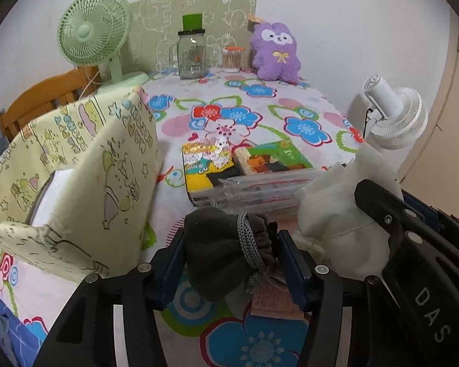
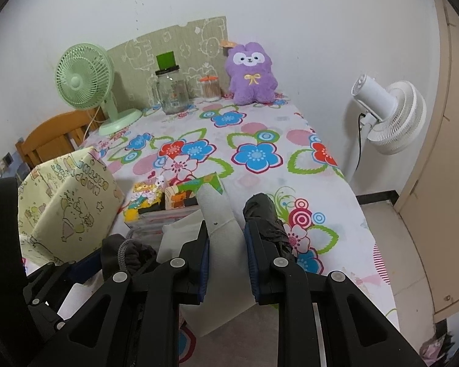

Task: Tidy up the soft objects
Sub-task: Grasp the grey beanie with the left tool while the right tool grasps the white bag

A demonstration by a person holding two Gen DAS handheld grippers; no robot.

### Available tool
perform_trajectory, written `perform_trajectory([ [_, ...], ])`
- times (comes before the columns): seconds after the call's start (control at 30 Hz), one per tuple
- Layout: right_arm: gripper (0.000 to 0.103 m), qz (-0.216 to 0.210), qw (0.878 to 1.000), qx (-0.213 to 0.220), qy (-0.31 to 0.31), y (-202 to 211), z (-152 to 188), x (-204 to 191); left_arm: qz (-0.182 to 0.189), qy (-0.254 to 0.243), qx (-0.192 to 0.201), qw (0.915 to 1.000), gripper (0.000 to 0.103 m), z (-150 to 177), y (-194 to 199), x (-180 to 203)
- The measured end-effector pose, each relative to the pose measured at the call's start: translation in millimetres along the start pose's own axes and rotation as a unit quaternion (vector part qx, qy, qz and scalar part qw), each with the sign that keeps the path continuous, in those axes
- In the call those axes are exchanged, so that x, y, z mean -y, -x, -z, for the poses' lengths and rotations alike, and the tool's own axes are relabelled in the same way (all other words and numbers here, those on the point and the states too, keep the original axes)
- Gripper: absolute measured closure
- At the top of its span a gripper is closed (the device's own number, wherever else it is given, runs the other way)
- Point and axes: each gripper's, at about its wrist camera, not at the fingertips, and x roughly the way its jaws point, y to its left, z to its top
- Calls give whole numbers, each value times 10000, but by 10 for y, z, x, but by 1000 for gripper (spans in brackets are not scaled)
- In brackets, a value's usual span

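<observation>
The left gripper (image 1: 229,260) is clamping a dark grey fleece drawstring pouch (image 1: 220,244) between its blue pads, holding it just above the flower-printed tablecloth (image 1: 260,116) near the table's front edge. Beside it, the right gripper (image 2: 226,253) is pinching a soft white cloth bag (image 2: 220,223), with a dark folded umbrella (image 2: 266,217) lying just right of its fingers.

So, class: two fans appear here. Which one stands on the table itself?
The green fan, on its round base at the table's far left corner. The white fan stands on a pole beside the table's right edge, not on it.
</observation>
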Motion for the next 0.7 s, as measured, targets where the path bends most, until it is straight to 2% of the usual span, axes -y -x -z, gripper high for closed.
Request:
perform_trajectory([
  [0.7, 78, -41, 9985, 550, 22, 668, -177, -137, 90, -169, 562, 9982, 44, -170, 694, 27],
])
